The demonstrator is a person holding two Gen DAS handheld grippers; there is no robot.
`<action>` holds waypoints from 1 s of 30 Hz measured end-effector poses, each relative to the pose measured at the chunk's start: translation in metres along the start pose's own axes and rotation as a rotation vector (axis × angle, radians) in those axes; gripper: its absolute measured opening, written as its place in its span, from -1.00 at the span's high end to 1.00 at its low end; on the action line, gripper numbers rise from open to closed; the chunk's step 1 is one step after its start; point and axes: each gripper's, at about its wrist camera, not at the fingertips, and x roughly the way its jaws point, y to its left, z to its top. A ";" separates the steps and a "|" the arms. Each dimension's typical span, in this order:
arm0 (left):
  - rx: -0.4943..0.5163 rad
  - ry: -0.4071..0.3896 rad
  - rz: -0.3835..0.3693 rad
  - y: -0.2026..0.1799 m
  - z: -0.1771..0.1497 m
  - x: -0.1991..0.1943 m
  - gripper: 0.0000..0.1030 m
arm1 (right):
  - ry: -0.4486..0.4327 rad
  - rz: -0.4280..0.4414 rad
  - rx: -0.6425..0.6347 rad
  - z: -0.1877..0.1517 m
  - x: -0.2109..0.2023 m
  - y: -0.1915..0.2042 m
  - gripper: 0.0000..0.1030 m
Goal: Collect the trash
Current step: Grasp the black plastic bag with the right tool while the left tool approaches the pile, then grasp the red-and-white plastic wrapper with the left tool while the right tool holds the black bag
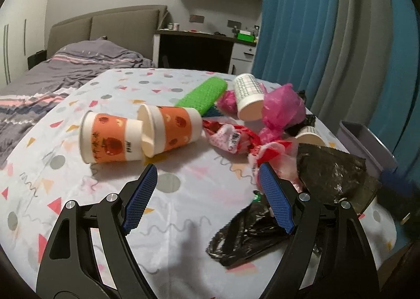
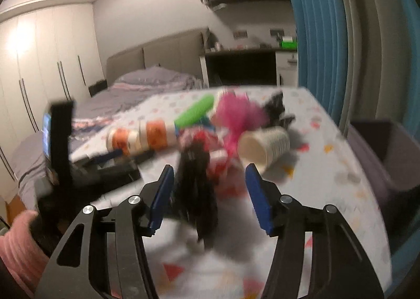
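Trash lies on a table with a patterned cloth: two orange paper cups on their sides, a green roll, a white checked cup, a pink bag, a red wrapper and a black bag. My left gripper is open just in front of the cups, nothing between its fingers. In the blurred right wrist view my right gripper has its jaws apart, and a black bag hangs loose between them, close to the left pad. A white cup lies just past the right finger.
A grey bin stands off the table's right edge, also the grey bin in the right wrist view. A dark crumpled wrapper lies at the right edge. A bed, a desk and a blue curtain lie beyond. A pink sleeve shows at lower left.
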 end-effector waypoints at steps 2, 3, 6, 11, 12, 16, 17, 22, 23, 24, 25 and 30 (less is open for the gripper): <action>-0.010 -0.009 0.012 0.004 0.002 -0.004 -0.53 | 0.028 0.008 -0.008 -0.007 0.012 0.005 -0.10; -0.011 -0.014 0.021 0.006 0.002 -0.007 -0.53 | 0.039 0.012 -0.012 -0.009 0.018 0.008 -0.10; -0.007 -0.020 0.044 0.012 0.003 -0.013 -0.53 | 0.083 0.031 -0.015 -0.014 0.038 0.018 -0.10; -0.024 -0.025 0.062 0.024 0.006 -0.019 -0.53 | 0.131 0.022 -0.028 -0.017 0.058 0.025 0.44; -0.023 -0.028 0.061 0.025 0.006 -0.019 -0.53 | 0.136 0.028 -0.029 -0.018 0.058 0.024 0.55; -0.006 -0.032 0.039 0.017 0.008 -0.018 -0.53 | 0.114 0.033 -0.031 -0.022 0.043 0.021 0.84; 0.001 -0.030 0.031 0.014 0.008 -0.017 -0.53 | 0.103 0.032 -0.036 -0.022 0.035 0.020 0.84; 0.055 -0.017 -0.035 -0.014 0.008 -0.011 -0.53 | 0.036 0.003 -0.042 -0.018 -0.008 0.006 0.85; 0.062 -0.011 -0.050 -0.019 0.008 -0.009 -0.53 | 0.021 -0.015 -0.037 -0.017 -0.017 0.001 0.85; 0.068 -0.001 -0.070 -0.026 0.008 -0.005 -0.53 | 0.009 -0.035 -0.031 -0.016 -0.024 -0.004 0.85; 0.077 0.011 -0.083 -0.033 0.007 0.000 -0.53 | -0.001 -0.049 -0.024 -0.017 -0.029 -0.009 0.85; 0.111 0.085 -0.127 -0.068 0.001 0.024 -0.53 | -0.053 -0.115 0.044 -0.016 -0.052 -0.034 0.84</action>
